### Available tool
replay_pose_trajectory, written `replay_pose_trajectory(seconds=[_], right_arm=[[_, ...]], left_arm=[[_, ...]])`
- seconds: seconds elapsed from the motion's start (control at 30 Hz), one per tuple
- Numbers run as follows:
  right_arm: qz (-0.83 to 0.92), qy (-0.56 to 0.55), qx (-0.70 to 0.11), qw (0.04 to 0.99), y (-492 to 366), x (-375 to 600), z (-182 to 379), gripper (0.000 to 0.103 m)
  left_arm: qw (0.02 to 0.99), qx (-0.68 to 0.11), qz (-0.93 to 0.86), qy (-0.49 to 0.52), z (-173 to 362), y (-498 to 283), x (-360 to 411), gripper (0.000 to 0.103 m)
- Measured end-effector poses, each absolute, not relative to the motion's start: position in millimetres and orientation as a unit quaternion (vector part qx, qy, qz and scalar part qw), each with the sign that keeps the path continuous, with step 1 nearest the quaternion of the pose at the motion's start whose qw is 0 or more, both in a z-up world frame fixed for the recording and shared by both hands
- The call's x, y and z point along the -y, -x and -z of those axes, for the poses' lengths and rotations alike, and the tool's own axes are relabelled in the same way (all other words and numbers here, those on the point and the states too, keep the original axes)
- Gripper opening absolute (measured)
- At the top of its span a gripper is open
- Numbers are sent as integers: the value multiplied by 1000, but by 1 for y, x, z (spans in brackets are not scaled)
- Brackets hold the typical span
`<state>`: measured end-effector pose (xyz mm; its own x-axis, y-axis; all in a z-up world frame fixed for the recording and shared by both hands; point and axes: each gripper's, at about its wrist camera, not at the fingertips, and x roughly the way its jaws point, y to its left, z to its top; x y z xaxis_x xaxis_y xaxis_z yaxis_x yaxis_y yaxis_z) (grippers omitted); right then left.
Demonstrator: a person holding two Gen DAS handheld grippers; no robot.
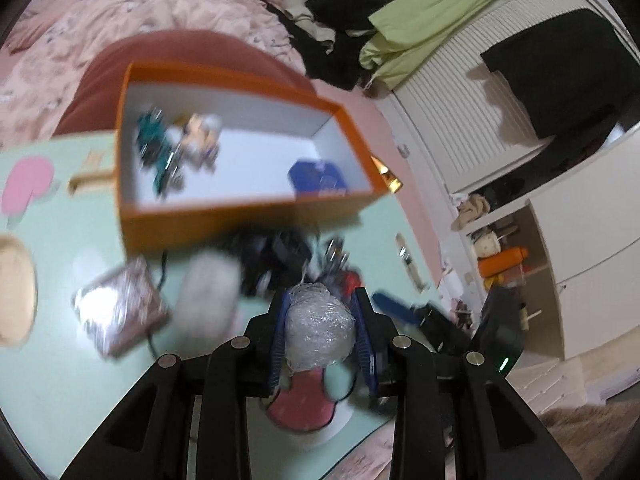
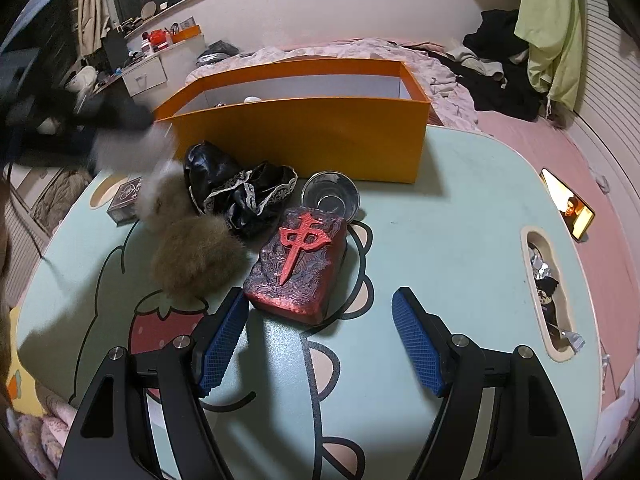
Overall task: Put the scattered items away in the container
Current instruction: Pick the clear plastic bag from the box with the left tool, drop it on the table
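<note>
Gripping a crinkly clear-wrapped ball (image 1: 320,328), the left gripper (image 1: 323,330) has its jaws pinching it from both sides, above the worktop (image 1: 64,392) and short of the orange box (image 1: 224,216). The wrap looks thin and glossy, so the ball is probably light, a little slippery, and likely to give under pressure; a hold across its widest part suits it. A few blurred items (image 1: 176,148) and something blue (image 1: 318,178) already lie inside the box. A shiny wrapped packet (image 1: 120,312) and a pale fluffy thing (image 1: 210,292) sit on the worktop before it, both smeared by motion.

From the right wrist, the right gripper (image 2: 318,340) hangs with jaws spread and nothing between them, just short of a red carved block (image 2: 298,264) bearing a raised character. That block looks stiff and fairly heavy, best taken across its long sides. Brown fur pompoms (image 2: 196,256) and a black lace-trimmed cloth (image 2: 240,192) are soft; the small glass dish (image 2: 330,198) looks fragile. The mint, cartoon-printed worktop stands beside a bed with pink bedding (image 2: 440,92) in a cluttered bedroom.
</note>
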<state>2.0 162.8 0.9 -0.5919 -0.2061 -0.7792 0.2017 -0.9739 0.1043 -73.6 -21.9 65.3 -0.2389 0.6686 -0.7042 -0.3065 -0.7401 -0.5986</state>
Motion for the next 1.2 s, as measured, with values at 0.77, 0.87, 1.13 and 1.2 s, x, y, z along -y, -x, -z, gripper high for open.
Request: replay_pose_trajectory(seconds=[0.77,0.87,1.13,1.2], right_arm=[[912,-370,77,158,24,-168,-62,74],[908,-372,73,176,59,-151,-82,74],[818,-520,120,216,184,-113,-65,74],[806,-538,131,210,202,-111,-56,69]], left_arm=[[222,104,-889,388,-59,17,37,75],[209,113,-889,392,-57,16,43,75],[188,145,-890,389,-55,15,57,75],[185,151,-890,388,-54,17,62,75]])
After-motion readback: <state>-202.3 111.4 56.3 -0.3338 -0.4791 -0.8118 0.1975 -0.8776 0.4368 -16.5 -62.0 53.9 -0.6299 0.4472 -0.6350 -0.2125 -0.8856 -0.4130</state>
